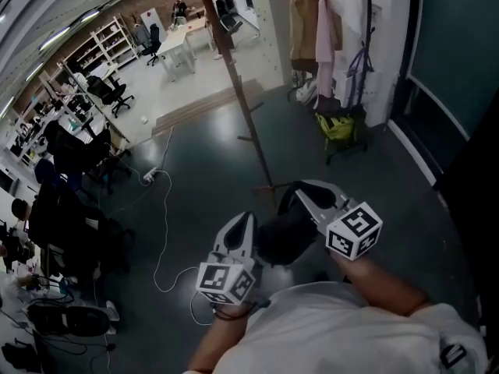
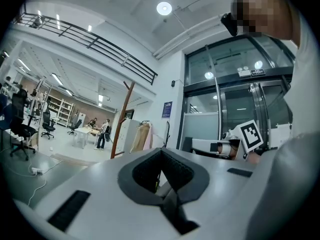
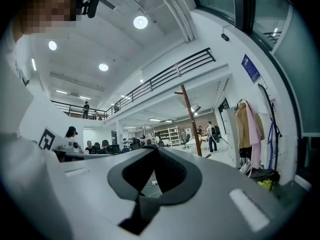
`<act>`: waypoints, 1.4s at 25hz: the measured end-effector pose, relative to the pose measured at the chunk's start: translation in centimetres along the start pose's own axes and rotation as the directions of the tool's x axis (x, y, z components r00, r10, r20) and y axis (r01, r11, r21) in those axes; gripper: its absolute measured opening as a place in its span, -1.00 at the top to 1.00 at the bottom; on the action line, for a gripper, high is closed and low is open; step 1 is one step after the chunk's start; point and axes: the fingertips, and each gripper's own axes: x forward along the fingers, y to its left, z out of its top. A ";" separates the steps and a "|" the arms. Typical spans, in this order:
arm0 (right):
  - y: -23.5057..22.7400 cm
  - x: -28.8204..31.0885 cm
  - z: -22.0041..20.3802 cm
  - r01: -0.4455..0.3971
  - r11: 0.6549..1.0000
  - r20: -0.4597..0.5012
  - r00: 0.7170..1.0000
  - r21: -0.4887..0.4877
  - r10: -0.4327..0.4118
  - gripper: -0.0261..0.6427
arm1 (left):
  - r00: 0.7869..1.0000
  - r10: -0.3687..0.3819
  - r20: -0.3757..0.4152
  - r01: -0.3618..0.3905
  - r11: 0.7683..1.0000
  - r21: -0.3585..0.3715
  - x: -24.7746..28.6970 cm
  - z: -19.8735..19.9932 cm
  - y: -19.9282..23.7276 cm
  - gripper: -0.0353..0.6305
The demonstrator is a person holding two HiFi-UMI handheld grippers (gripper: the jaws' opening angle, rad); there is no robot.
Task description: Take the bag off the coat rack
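Note:
A tall wooden coat rack pole [image 1: 238, 84] with short pegs rises from the dark floor ahead of me; I see no bag on it. It also shows far off as the coat rack pole [image 2: 121, 119] in the left gripper view and the coat rack pole [image 3: 191, 119] in the right gripper view. Right of it, a clothes rail holds coats [image 1: 312, 22] and a hanging blue-purple strap [image 1: 360, 61], with a yellow-green bag [image 1: 337, 125] low under them. My left gripper [image 1: 243, 223] and right gripper [image 1: 292, 199] are held close to my body, both shut and empty, well short of either rack.
A white cable and power strip [image 1: 150, 175] lie on the floor to the left. Office chairs and desks [image 1: 70, 154] crowd the left side. A dark glass wall [image 1: 444, 68] runs along the right. People stand at a white table [image 1: 183, 41] far back.

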 end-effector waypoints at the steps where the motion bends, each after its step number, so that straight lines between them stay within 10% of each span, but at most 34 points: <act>1: 0.8 -0.1 -0.2 0.005 1.000 0.001 1.000 0.002 -0.005 0.85 | 1.000 -0.006 -0.004 0.006 1.000 0.001 -0.7 0.0 0.1 0.89; 20: 12.0 -2.8 -4.1 0.049 0.999 -0.022 0.999 -0.007 -0.049 0.86 | 0.997 -0.071 0.011 0.071 0.997 0.004 -9.0 -0.1 0.7 0.89; 35: 11.3 -1.6 -3.9 0.051 0.999 -0.015 0.999 -0.015 -0.051 0.86 | 0.997 -0.075 0.033 0.075 0.997 0.004 -8.9 0.9 1.3 0.89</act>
